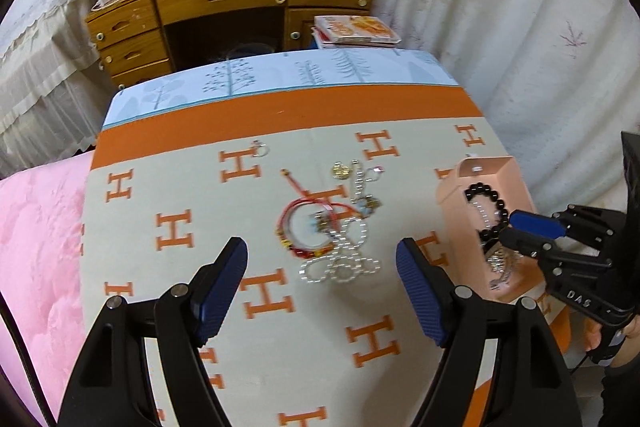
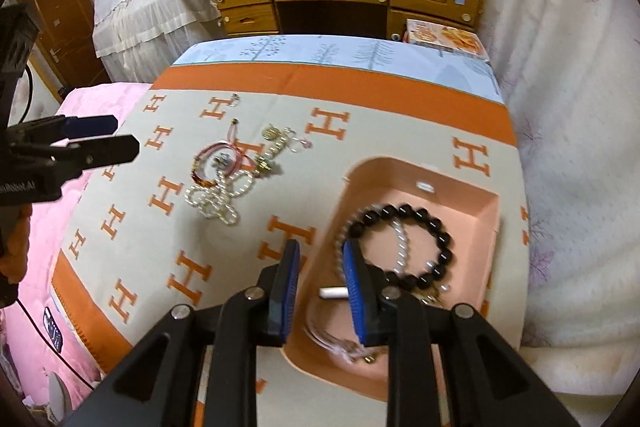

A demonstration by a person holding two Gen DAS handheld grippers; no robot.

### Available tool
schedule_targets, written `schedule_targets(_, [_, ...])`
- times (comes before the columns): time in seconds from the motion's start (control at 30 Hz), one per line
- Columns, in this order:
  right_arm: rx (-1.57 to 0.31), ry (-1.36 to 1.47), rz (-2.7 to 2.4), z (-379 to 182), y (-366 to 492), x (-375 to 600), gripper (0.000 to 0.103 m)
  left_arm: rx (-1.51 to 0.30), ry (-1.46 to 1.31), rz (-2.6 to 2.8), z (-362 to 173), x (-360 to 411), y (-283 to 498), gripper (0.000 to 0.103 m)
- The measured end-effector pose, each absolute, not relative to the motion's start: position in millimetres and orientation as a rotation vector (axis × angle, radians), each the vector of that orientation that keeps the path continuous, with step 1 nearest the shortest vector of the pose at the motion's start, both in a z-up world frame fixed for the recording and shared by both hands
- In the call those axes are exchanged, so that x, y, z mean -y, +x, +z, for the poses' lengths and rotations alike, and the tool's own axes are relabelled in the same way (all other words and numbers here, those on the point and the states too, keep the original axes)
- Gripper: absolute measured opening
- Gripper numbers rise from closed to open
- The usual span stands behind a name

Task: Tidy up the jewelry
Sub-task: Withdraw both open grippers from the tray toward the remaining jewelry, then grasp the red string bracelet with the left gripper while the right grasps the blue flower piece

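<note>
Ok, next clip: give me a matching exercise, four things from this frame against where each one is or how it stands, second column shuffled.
Things:
1. black bead bracelet
2. red cord bracelet
3. left gripper
4. right gripper

Place or state:
A. jaws wide apart, above the pile of loose jewelry
B. lying inside the pink box
C. on the H-patterned cloth, tangled with a pearl strand
D. jaws narrowly apart over the pink box's left edge, holding nothing

Pairs: 1-B, 2-C, 3-A, 4-D
</note>
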State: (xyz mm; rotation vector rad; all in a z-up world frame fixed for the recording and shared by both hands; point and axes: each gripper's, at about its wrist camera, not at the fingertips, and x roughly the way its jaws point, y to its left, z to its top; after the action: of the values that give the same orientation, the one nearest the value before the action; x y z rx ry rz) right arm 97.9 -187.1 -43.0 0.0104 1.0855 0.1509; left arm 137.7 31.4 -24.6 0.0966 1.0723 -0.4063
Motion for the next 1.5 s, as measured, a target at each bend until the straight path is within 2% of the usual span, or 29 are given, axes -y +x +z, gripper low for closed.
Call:
schedule_targets(0.3, [-1.119,0.062,0.202,-51,144,155,0.023,-1.135,0.065,-0.371,-59,-53,166,0.074])
schedule_targets(0.43, [-1.167,0.091,0.197,-67,170,145,0.023,-1.191,0.005,-0.391,-75,-55,180,0.066])
schedule_targets(0.6, [-1.22,0.086,0.175,-91,198,135,0.023,-1.222,-0.014,-0.41,-89,-48,189,0.065])
schedule_targets(0.8, [-1.269,0.05,0.152,-114,215,128,0.023,-1.225,-0.013,-0.428,-91,-41,192,0.065])
schedule_targets(0.9, [-1.263,0.05,0.167,-116,217,125,0.027,-1.23,-0.013,-0.431,-93,-40,194,0.065])
schedule_targets(1.27, [-1.292,0.048,0.208,-125,227,116,0.027,-1.239,-0.026,-0.425,-96,-38,197,0.065])
schedule_targets(1.37, [-1.288,0.066,0.226,-127,228,119,0.026,-1.24,-0.024,-0.424,-96,-37,197,0.065])
schedule_targets(1.4, [-1.283,0.067,0.227,-127,228,120,0.022,-1.24,-0.026,-0.426,-96,-38,197,0.065])
schedule_targets(1.5, [-1.267,0.091,0.215,-124,225,127,0.022,-1.24,-0.025,-0.433,-95,-34,197,0.065])
